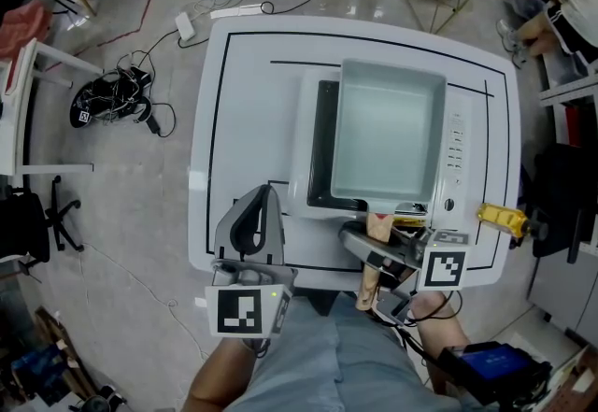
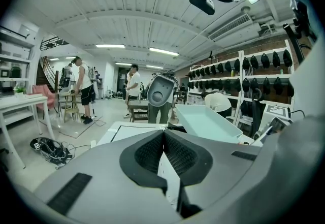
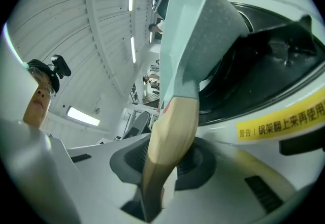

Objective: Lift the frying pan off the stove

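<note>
Right hand-held gripper (image 3: 167,167) clenched round tapered wooden handle (image 3: 172,121) of square frying pan (image 1: 388,130)

A shared workshop hall: left of the white table (image 1: 210,139) tangled cables (image 1: 117,97) lie on polished floor, people (image 2: 133,88) stand beyond it, wall racks (image 2: 238,73) line its right.

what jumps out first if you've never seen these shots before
A pale blue-green square frying pan sits on a white stove in the middle of a white table. Its wooden handle is clamped between the jaws of the right tool at the table's near edge. The left tool, shut and empty, is just to its left.
</note>
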A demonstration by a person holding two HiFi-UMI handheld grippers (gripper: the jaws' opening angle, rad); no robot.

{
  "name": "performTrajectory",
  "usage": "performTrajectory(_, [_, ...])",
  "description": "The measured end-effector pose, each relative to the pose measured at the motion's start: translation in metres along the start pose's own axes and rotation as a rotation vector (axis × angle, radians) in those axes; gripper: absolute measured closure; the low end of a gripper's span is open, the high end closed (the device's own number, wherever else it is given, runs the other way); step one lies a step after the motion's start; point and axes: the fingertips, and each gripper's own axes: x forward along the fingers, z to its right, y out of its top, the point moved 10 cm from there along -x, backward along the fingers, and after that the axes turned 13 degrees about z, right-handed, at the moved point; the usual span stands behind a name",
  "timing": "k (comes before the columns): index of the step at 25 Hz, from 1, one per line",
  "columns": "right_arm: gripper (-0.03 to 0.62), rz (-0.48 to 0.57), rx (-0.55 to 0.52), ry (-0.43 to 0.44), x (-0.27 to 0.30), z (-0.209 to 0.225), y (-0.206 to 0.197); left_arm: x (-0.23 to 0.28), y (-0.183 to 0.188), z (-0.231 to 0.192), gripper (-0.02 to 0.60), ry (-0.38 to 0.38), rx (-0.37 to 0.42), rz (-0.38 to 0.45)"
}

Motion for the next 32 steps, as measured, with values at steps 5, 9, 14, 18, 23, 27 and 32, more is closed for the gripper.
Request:
performTrajectory(5, [0.502,-0.003,0.020,-0.016,-0.002,0.004,-0.002,-0.002,0.000,0.002,0.563,0.000,0.003,-0.002])
performTrajectory(9, [0.522,-0.008,0.022,-0.033,-0.002,0.006,-0.003,-0.002,0.001,0.002,0.563,0.001,0.004,-0.002])
performTrajectory(14, [0.528,-0.012,0.025,-0.038,-0.001,0.007,-0.004,-0.002,0.001,0.003,0.563,0.000,0.004,-0.002])
performTrajectory(18, [0.531,-0.012,0.024,-0.037,-0.002,0.008,-0.004,-0.003,0.000,0.004,0.563,-0.002,0.005,-0.001])
performTrajectory(23, [0.531,-0.003,0.022,-0.039,-0.002,0.007,-0.005,-0.004,0.001,0.004,0.563,-0.002,0.007,0.002])
performTrajectory(27, [0.531,0.002,0.003,-0.042,-0.001,0.008,-0.008,-0.006,0.001,0.003,0.563,-0.003,0.010,0.003])
performTrajectory(32, [0.531,0.002,0.002,-0.024,0.000,0.004,-0.009,-0.012,0.004,0.001,0.563,0.002,0.021,0.013])
